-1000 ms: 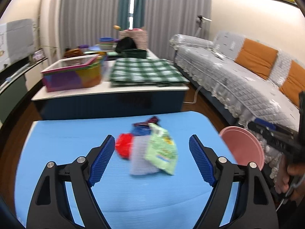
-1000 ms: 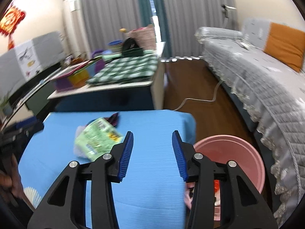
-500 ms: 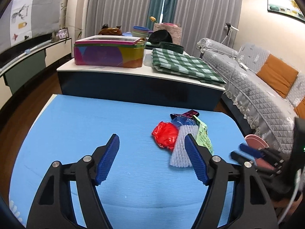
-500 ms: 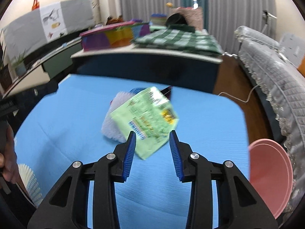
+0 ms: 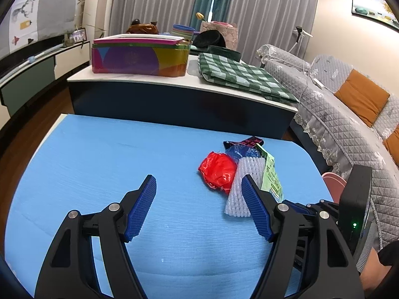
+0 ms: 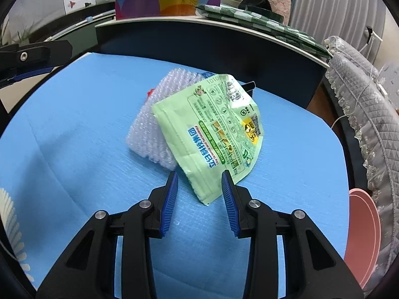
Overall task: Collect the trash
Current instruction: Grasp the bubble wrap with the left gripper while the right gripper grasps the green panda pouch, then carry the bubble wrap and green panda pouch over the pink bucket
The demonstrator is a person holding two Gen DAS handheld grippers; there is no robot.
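A blue table [image 5: 99, 162] holds one small heap of five trash pieces near its far right side, and one pink bin [image 6: 364, 236] sits just past the table's right edge. From largest to smallest, the heap is one green snack wrapper [image 6: 214, 134] leaning on one white bubble-wrap sheet [image 6: 152, 124], one crumpled red bag [image 5: 218, 173], one blue wrapper [image 5: 243, 152] and one dark wrapper [image 5: 249, 141]. Two grippers show: the right gripper [image 6: 199, 194] is parted with the green wrapper's lower corner between its blue pads, and the left gripper [image 5: 198, 206] is spread wide, empty above the table.

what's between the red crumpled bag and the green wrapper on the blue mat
The white bubble wrap lies between the red bag and green wrapper, touching both; the left wrist view shows it.
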